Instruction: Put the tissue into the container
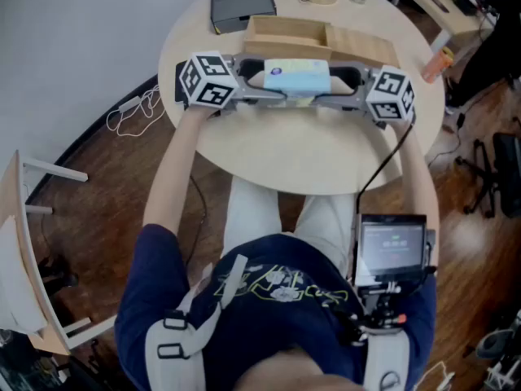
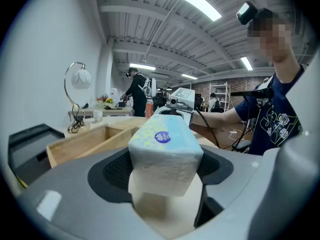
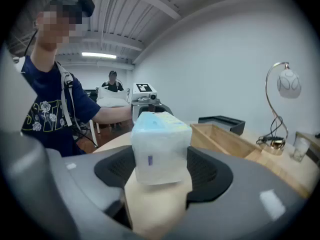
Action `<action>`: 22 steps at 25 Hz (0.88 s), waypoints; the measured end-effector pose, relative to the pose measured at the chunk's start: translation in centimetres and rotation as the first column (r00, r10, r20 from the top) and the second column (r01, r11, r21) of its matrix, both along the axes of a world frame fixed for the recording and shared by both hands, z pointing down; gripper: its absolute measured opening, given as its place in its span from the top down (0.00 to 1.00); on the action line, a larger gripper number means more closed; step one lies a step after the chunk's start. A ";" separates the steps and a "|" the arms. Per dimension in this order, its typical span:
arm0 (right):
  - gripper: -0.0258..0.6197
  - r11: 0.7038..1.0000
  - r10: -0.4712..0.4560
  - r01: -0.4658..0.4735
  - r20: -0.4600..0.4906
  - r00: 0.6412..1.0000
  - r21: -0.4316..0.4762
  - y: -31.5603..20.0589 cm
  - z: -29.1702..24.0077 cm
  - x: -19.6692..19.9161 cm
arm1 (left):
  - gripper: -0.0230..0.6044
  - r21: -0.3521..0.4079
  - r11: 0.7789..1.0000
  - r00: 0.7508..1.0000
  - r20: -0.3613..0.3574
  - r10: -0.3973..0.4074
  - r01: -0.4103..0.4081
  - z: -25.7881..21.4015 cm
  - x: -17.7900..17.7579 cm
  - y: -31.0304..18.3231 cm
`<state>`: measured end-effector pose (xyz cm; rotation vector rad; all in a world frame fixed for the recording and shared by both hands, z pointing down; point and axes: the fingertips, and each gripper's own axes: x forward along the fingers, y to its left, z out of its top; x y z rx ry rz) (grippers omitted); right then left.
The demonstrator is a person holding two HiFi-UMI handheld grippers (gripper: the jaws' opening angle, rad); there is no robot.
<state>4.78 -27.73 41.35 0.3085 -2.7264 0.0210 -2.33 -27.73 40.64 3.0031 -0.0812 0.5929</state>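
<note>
Closest to the head camera sat the small screen [image 1: 392, 247] on the wearer's chest harness, at 5 o'clock from the round table [image 1: 301, 157]. Over the table's far half I had the tissue pack [image 1: 297, 78] clamped from both ends. The left gripper [image 1: 262, 86] was clenched on one short end and the right gripper [image 1: 346, 86] on the other, with the pads pressed to its sides. The pack looked lifted clear of the tabletop. Just past it at 12 o'clock stood the near wall of the wooden box [image 1: 281, 49], open-topped and in the pack's way. A black box [image 1: 242, 2] lay at 11 o'clock. A lamp [image 2: 80, 79] stood beyond the wooden box, and an orange bottle [image 1: 440, 62] at 2 o'clock by the table's rim.
</note>
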 end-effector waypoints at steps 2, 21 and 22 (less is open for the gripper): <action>0.48 0.998 -0.001 0.001 -0.004 1.000 0.057 -1.4 -4.0 -0.5 | 0.36 0.054 0.999 1.000 0.007 -0.005 0.005 -3.7 -0.3 -1.5; 0.63 0.954 0.277 -0.297 -0.265 0.923 -0.038 -18.0 -0.2 0.5 | 0.35 0.127 0.986 0.966 0.221 -0.134 0.107 -1.8 0.5 -18.6; 0.61 0.954 0.276 -0.298 -0.275 0.921 -0.043 -18.0 0.1 0.4 | 0.35 0.124 0.987 0.958 0.254 -0.135 0.106 -0.9 0.3 -18.8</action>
